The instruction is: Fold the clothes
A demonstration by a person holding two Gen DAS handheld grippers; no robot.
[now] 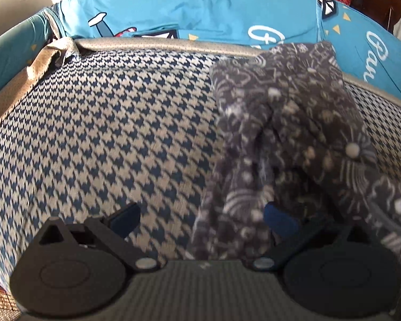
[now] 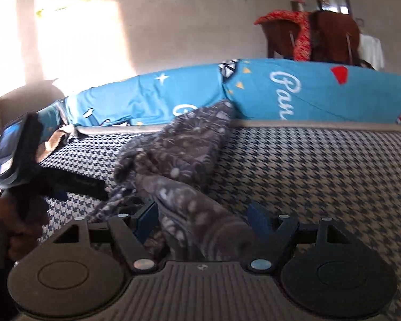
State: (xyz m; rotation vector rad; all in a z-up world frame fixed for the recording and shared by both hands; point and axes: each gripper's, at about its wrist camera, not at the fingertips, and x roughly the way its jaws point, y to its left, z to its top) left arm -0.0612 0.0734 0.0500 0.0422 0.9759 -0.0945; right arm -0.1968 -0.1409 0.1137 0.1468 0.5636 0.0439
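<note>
Two tongs are seen over a houndstooth cushion point(image 1: 107, 123), and both are spread wide. A grey patterned garment point(image 1: 286, 123) is draped between the fingers of the left gripper point(image 1: 203, 219); its cloth hangs in the gap and covers much of the blue pad of the right-hand finger point(image 1: 278, 218), while the left-hand finger is bare and apart from the cloth. No pinch is shown there. In the right wrist view the same garment point(image 2: 179, 147) is bunched ahead of the right gripper point(image 2: 200, 219), and one fold runs back through the open gap toward the gripper's body, lying nearer the left finger point(image 2: 145, 220) than the right one. Whether any cloth is touched by those pads cannot be told, as the picture is blurred. Beyond the garment a blue printed cover point(image 2: 307, 93) is seen along the far edge of the cushion. To the left of the right gripper, the other gripper's dark body point(image 2: 21, 155) is visible, held low over the cushion.
</note>
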